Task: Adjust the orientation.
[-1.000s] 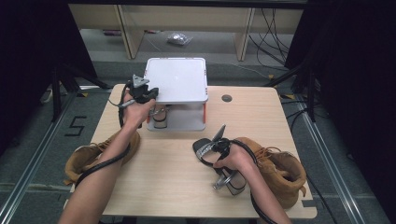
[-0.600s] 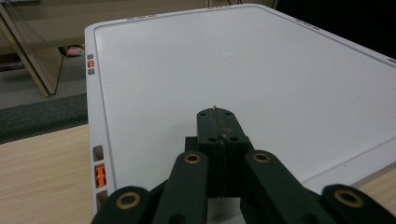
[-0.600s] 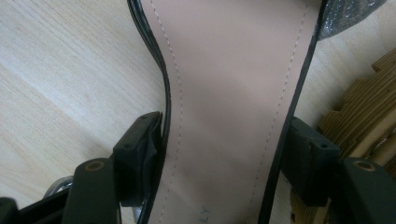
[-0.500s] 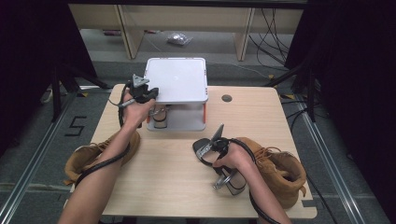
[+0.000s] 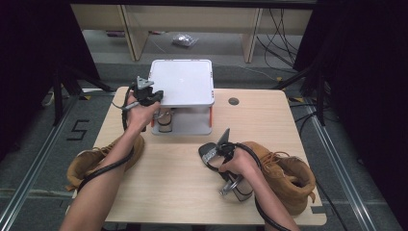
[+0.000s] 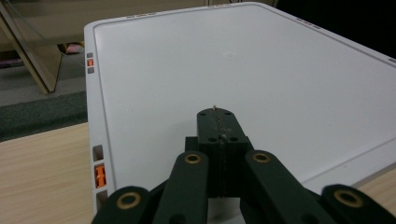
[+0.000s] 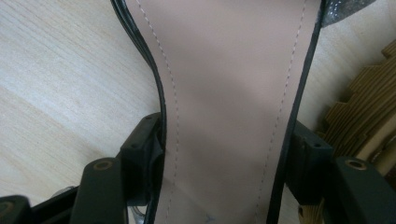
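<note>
The right claw (image 5: 211,155) sits near the front of the wooden surface (image 5: 168,192), and its jaws have just been closing on a high-heeled shoe (image 5: 231,180). In the right gripper view the shoe's pinkish-tan insole (image 7: 229,93), edged in black, runs up between the two jaws, whose pads sit against its sides — a grip on the shoe. In the high view the shoe lies under the person's right hand (image 5: 238,163), its silvery heel part toward the surface's front edge, just beside a tan work boot (image 5: 288,178) at the right. A second tan boot (image 5: 96,161) lies at the left edge.

The left claw (image 5: 156,96) is clamped fully together with nothing in it — in the left gripper view its jaws meet above the white top (image 6: 243,70) of a small two-level rack (image 5: 183,84) standing at the far side of the surface. Something sits on the rack's lower level, too shadowed to make out
</note>
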`<action>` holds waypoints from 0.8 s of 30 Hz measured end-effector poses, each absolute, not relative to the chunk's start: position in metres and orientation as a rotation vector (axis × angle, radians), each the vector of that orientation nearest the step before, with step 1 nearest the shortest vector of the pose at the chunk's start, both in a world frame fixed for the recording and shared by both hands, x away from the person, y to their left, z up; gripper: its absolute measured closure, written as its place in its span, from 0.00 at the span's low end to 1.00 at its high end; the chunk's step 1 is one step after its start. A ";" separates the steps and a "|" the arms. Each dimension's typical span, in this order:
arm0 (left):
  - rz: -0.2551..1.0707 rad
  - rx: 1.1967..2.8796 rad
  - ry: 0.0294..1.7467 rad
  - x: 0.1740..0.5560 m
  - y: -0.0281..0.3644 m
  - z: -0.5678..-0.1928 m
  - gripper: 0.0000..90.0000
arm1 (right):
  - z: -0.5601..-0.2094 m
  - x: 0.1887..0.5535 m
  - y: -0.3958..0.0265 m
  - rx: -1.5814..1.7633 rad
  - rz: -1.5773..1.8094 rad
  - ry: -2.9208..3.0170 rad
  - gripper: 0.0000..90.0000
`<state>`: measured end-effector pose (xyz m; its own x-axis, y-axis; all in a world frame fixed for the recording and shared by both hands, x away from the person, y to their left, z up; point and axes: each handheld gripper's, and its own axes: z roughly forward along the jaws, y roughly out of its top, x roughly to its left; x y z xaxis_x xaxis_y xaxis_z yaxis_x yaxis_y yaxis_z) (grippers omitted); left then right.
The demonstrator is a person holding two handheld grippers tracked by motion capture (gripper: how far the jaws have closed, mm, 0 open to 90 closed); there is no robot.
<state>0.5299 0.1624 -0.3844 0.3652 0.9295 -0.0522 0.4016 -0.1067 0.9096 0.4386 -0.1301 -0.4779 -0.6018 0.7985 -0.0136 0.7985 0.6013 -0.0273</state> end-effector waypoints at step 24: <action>0.702 1.692 1.188 0.530 0.163 -0.384 0.99 | -0.472 0.434 -0.124 -1.465 -0.030 -2.798 0.48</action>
